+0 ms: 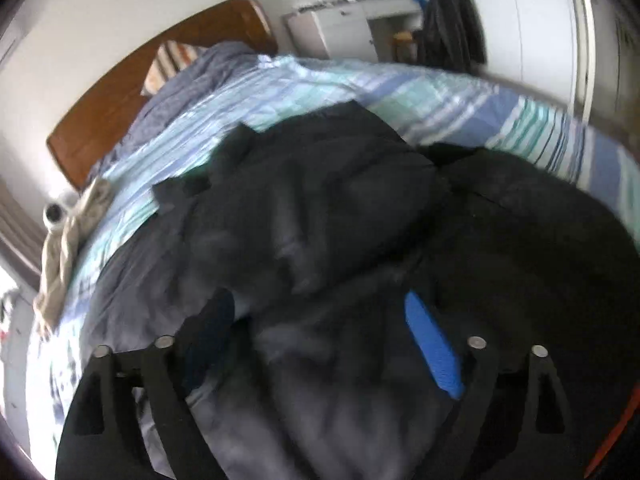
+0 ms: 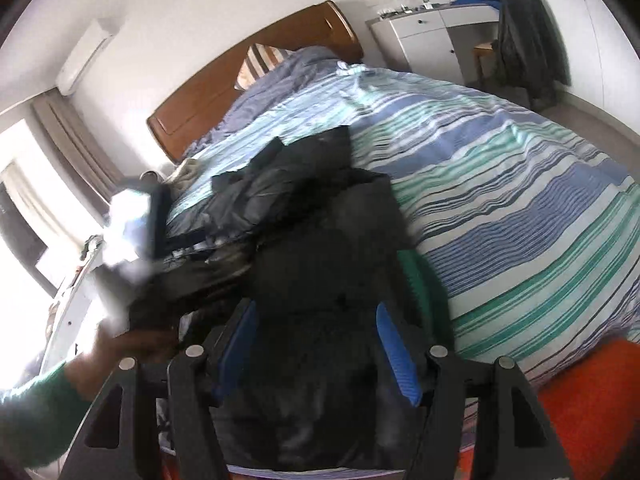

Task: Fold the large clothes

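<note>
On the bed: a striped duvet (image 2: 500, 184) carries the dark garment (image 1: 312, 208), bunched in folds near the foot end.
Left tongs (image 1: 320, 344): blue pads spread wide above the garment, nothing pinched between them.
Right tongs (image 2: 316, 356): fingers partly apart; dark cloth lies between the pads, but I cannot tell whether they press it.
Left hand: green sleeve (image 2: 36, 412) at the right view's lower left edge.
Headboard (image 2: 248, 76): wooden, with a striped pillow (image 2: 260, 60) against it.
</note>
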A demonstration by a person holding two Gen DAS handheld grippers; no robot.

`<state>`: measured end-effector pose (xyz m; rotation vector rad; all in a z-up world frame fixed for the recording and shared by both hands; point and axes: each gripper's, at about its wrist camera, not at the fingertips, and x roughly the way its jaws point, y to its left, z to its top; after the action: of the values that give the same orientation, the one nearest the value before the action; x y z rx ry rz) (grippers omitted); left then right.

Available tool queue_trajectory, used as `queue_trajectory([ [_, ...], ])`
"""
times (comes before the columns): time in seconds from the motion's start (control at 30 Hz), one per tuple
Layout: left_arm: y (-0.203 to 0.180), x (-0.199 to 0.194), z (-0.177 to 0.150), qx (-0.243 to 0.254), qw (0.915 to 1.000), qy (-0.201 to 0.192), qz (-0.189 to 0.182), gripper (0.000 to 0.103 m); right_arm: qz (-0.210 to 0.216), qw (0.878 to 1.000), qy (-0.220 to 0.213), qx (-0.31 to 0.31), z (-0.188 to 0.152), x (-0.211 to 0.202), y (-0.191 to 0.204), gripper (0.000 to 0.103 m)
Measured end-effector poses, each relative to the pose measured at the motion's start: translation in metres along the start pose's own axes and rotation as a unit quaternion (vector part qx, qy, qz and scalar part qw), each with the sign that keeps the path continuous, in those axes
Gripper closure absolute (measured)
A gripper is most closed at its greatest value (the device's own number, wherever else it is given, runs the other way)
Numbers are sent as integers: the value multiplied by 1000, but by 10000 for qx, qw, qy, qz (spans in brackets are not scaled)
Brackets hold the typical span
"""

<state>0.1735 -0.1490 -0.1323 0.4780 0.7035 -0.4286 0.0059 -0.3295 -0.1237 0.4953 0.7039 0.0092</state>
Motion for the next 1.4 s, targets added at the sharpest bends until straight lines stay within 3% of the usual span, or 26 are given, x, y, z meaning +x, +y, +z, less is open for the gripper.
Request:
queue_trajectory([
  [0.07,25,-18,-9,-321,9994,26,153,12,129,9999,32,-61,21,15,4,39],
  [0.17,79,-22,-31,-929,9941,187,531,12,674,9977,89,58,57,43,14,38],
  [0.23,115,-29,-56,-1457,9854,370,798,12,974,9951,178,31,83,76,25,24],
  [0.3,145,-34,-80,-2029,9743,502,845,12,647,9956,630,236,101,126,29,24],
  [0.37,157,-36,-95,-2327,9673,528,854,12,587,9899,1227,394,109,180,29,24],
  [0.4,163,-41,-103,-2409,9648,534,907,12,564,9885,1359,340,111,194,33,37],
  [0.43,164,-40,-103,-2416,9641,535,960,12,423,9896,1372,-5,116,203,44,66],
  [0.53,167,-47,-108,-2395,9639,462,1068,12,34,9908,595,-1212,139,179,80,71],
  [0.63,170,-39,-107,-2402,9645,427,1010,12,-418,9875,385,-1470,152,171,79,71],
  [0.67,172,-34,-105,-2429,9640,451,986,12,-572,9865,552,-1429,151,181,72,71],
  [0.77,177,-23,-91,-2550,9623,376,866,12,-739,9752,1504,-1449,128,224,50,57],
  [0.87,190,-17,-70,-2586,9610,99,971,12,-718,9810,1012,-1492,128,198,47,36],
  [1.0,204,13,-41,-2532,9611,-65,1102,14,-449,9876,50,-1505,152,147,68,35],
  [1.07,204,32,-36,-2409,9635,10,1170,20,-38,9872,7,-1594,164,147,84,35],
  [1.2,190,82,-51,-2188,9672,582,1154,21,656,9857,421,-1496,166,193,89,36],
  [1.23,188,90,-59,-2183,9667,671,1156,20,605,9860,637,-1415,161,214,83,36],
  [1.3,190,98,-73,-2438,9619,674,1043,9,318,9821,1373,-1248,144,266,61,39],
  [1.4,205,108,-81,-2877,9508,870,748,3,337,9828,1392,-1165,134,283,49,40],
])
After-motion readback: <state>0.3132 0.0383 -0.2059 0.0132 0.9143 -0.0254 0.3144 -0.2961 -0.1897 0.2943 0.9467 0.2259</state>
